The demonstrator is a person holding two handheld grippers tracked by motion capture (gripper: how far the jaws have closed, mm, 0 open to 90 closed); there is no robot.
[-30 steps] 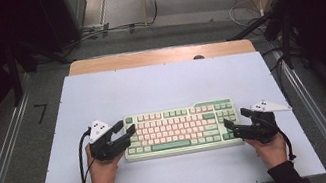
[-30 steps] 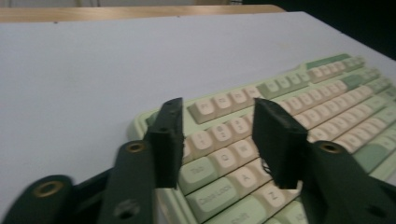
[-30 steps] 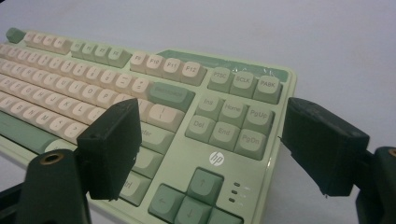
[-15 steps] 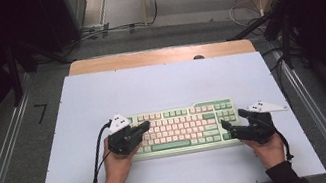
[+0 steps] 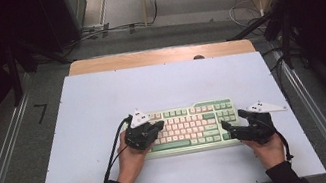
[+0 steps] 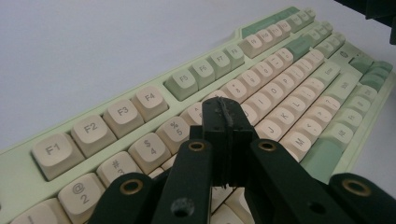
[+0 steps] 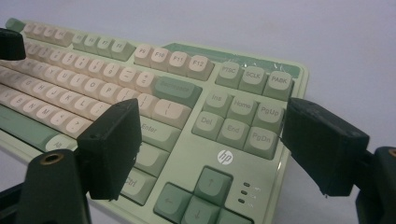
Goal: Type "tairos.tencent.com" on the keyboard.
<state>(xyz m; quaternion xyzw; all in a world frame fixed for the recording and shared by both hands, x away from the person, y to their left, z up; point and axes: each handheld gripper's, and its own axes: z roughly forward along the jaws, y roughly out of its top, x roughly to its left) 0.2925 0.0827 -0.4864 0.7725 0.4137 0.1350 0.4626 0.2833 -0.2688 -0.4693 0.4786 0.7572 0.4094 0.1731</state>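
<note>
A green and cream keyboard (image 5: pixel 190 127) is seen lying flat on the near half of the white worktop (image 5: pixel 102 102), roughly centred, long side across. The left gripper (image 5: pixel 156 128) is held over the keyboard's left end, above the number and letter rows; in the left gripper view (image 6: pixel 226 135) its jaws are pressed together with nothing between them, having just been closing. The right gripper (image 5: pixel 232 126) is held at the keyboard's right end; in the right gripper view (image 7: pixel 210 149) its jaws are spread wide, the navigation keys and arrow keys seen between them, pads not touching anything. A wooden edge (image 5: pixel 159 55) is visible along the worktop's far side. Grey floor (image 5: pixel 18 147), metal rails (image 5: pixel 5 160) and loose cables (image 5: pixel 104 30) are seen around it, with dark surroundings either side.
</note>
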